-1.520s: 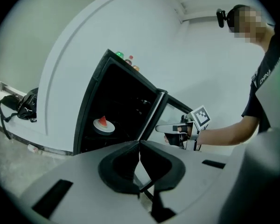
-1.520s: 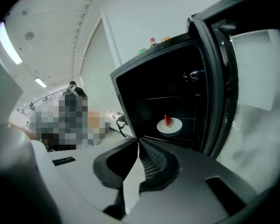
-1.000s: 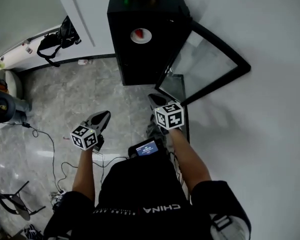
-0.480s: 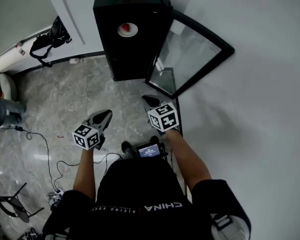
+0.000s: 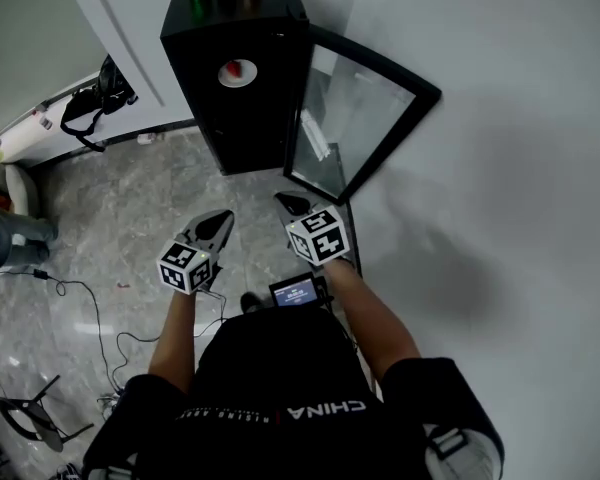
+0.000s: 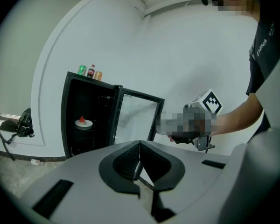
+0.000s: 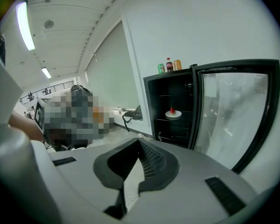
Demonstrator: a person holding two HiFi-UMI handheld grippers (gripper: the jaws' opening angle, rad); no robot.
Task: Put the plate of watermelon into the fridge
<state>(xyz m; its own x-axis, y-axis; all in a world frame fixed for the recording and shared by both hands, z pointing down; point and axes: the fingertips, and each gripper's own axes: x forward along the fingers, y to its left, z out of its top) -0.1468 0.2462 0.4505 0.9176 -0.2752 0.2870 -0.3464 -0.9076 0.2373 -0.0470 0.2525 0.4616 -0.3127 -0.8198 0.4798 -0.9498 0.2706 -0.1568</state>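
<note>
Head view: the plate of watermelon (image 5: 237, 72) is already parked on a shelf inside the black fridge (image 5: 242, 118), with the glass door (image 5: 358, 118) swung wide to the right. The left claw (image 5: 214, 228) and right claw (image 5: 288, 205) hang low over the floor, well back from the fridge, which fits a drop-off that's done.

Left gripper view: jaws pinched together with nothing in them. The plate (image 6: 83, 122) shows mid-shelf, and there are drinks (image 6: 90, 72) on top of the fridge.

Right gripper view: same deal, jaws closed on nothing, with the plate (image 7: 172, 114) straight ahead.

My guess is only the door is left to shut, and the right claw is nearer to it.
</note>
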